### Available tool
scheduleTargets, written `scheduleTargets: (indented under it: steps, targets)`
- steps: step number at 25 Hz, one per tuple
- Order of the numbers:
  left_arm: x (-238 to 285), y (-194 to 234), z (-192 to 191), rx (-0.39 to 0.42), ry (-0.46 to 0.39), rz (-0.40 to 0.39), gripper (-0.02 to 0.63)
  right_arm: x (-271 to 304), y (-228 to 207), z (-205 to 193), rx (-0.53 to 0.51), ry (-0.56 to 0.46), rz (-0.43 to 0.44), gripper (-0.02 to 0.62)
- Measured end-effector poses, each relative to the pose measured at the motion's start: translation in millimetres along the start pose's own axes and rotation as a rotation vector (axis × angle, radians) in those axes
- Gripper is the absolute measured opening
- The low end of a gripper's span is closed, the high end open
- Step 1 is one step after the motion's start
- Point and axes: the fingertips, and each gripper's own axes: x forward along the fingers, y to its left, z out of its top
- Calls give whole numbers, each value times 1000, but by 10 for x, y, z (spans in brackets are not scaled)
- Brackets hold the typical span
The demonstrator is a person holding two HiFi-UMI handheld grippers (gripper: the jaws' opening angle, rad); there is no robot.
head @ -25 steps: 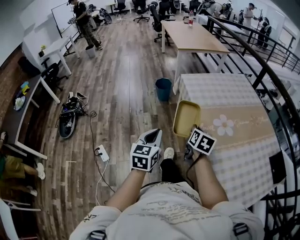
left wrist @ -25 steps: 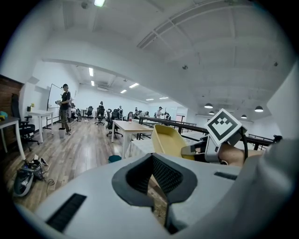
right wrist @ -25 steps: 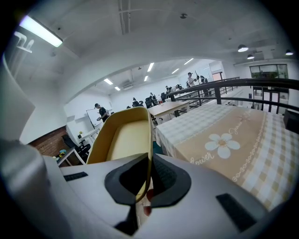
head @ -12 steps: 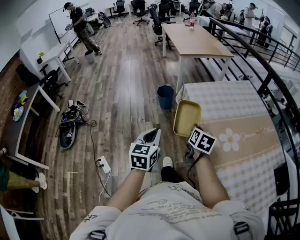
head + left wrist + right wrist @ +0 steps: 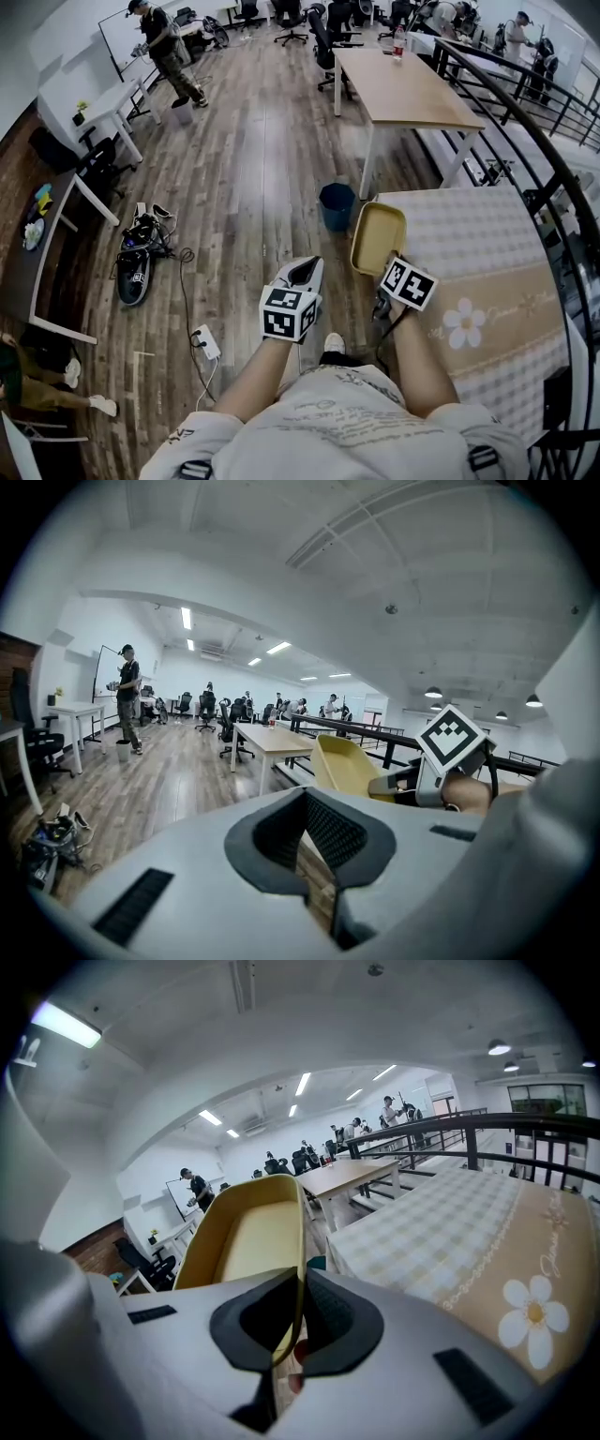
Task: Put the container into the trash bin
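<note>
Container (image 5: 376, 237) at table (image 5: 487, 244) edge, bin (image 5: 336, 204) near.

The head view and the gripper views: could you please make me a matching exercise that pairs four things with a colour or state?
Things:
1. container
2. trash bin
3. left gripper
4. tablecloth

States:
A. blue, standing on the floor
B. shut, nothing between its jaws
C. yellow, clamped by its rim in the right gripper
D. checked, with a flower print

Pairs: 1-C, 2-A, 3-B, 4-D
</note>
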Motion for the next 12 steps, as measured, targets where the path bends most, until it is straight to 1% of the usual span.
scheduleTargets:
  steps: [12]
  targets:
    - [1296,418,498,0,23,-18,5,1148,-83,758,3,25,-2,4]
